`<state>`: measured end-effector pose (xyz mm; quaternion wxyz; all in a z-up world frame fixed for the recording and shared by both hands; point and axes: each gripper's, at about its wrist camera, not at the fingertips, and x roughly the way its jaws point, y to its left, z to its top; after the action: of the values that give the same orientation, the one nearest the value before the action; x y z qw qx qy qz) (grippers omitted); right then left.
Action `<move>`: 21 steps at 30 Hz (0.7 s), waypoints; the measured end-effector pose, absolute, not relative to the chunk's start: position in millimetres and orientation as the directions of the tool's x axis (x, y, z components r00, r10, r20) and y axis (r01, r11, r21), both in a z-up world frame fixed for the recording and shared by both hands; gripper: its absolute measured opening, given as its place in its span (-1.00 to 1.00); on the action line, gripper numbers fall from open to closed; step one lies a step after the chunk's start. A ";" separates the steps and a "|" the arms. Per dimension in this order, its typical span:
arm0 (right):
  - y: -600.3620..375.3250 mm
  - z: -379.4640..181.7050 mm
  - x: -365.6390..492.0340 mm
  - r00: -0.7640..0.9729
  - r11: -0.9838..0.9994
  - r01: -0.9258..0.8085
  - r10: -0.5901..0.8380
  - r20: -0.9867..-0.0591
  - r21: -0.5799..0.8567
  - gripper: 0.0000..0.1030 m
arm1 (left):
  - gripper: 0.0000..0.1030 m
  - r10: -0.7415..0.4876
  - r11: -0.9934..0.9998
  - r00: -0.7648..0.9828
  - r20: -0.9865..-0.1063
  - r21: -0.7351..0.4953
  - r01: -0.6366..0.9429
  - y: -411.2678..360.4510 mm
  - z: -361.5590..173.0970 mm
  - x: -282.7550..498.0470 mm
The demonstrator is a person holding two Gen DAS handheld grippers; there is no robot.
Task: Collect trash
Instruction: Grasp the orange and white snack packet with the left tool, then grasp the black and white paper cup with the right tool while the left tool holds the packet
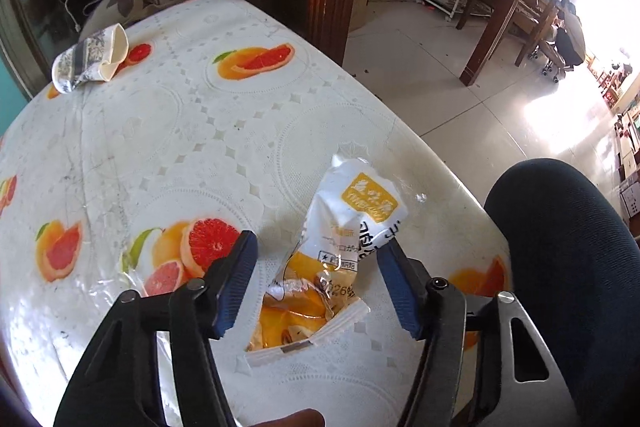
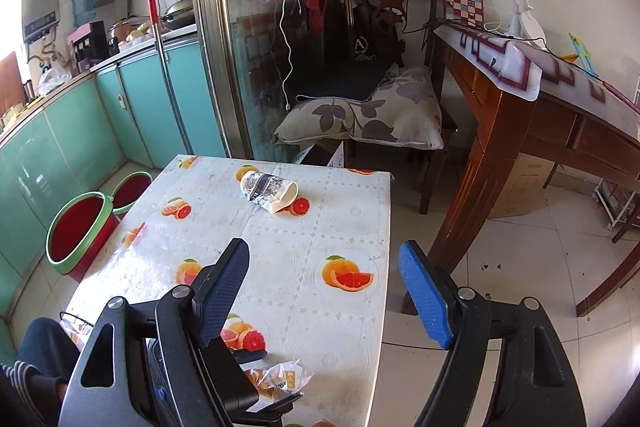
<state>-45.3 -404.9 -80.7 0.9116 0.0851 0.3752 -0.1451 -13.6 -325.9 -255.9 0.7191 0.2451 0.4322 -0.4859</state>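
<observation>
Snack wrapper lies on the tabletop between the spread pads of the left claw; crushed paper cup farther off; right claw spread, holding nothing.

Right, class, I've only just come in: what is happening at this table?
A person is clearing trash from a table with a fruit-print cloth. The left hand-held gripper is open, its jaws on either side of a snack wrapper near the table's edge, not yet closed on it. The right hand-held gripper is open above the table and holds nothing. A crushed paper cup lies on its side farther along. Two red buckets stand on the floor beside the table.
</observation>
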 end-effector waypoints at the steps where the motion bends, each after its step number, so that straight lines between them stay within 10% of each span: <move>1: -405.2 -81.3 -42.9 0.676 0.944 0.327 -0.200 -0.709 0.046 0.50 | -0.26 -0.487 0.412 0.158 -0.859 -0.067 0.909 -325.8 -254.9 -12.5; 5: -404.3 -83.5 -32.2 0.677 0.947 0.317 -0.192 -0.711 0.047 0.50 | -0.65 -0.493 0.431 0.141 -0.859 -0.101 0.897 -322.3 -253.1 -2.0; 21: -381.4 -127.2 88.1 0.648 0.983 0.181 -0.145 -0.747 -0.034 0.52 | -0.67 -0.466 0.725 0.423 -0.777 -0.061 0.686 -207.5 -196.1 75.3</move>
<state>88.1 -381.4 -127.2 0.9076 0.0217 0.4095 -0.0899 75.3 -207.5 -196.1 0.8327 0.1340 0.4112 -0.3457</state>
